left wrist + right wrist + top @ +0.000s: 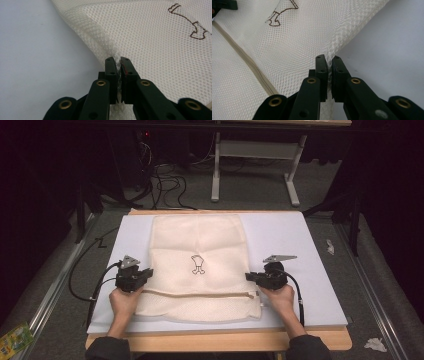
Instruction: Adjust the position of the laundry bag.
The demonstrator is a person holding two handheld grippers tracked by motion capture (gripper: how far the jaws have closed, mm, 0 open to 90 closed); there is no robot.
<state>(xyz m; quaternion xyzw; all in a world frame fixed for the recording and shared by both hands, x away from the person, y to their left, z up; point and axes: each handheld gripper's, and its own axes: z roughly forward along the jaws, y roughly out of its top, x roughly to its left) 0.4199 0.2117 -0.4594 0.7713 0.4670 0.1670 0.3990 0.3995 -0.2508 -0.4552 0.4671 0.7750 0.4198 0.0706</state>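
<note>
Pale-blue mat [300,240] over wooden table [225,340]; grey carpet floor [250,190], dark room.

No readable text, only a dark outline emblem [198,265] stitched on the mesh bag [200,235]

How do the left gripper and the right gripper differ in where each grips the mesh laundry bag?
The left gripper pinches the mesh laundry bag's left side edge; the right gripper pinches the right side edge. In the right gripper view the zipper runs close beside the jaws; in the left gripper view the brown embroidered outline lies off to one side. Both are shut on mesh, at about the same height on the bag, lifting its edge off the white board.
</note>
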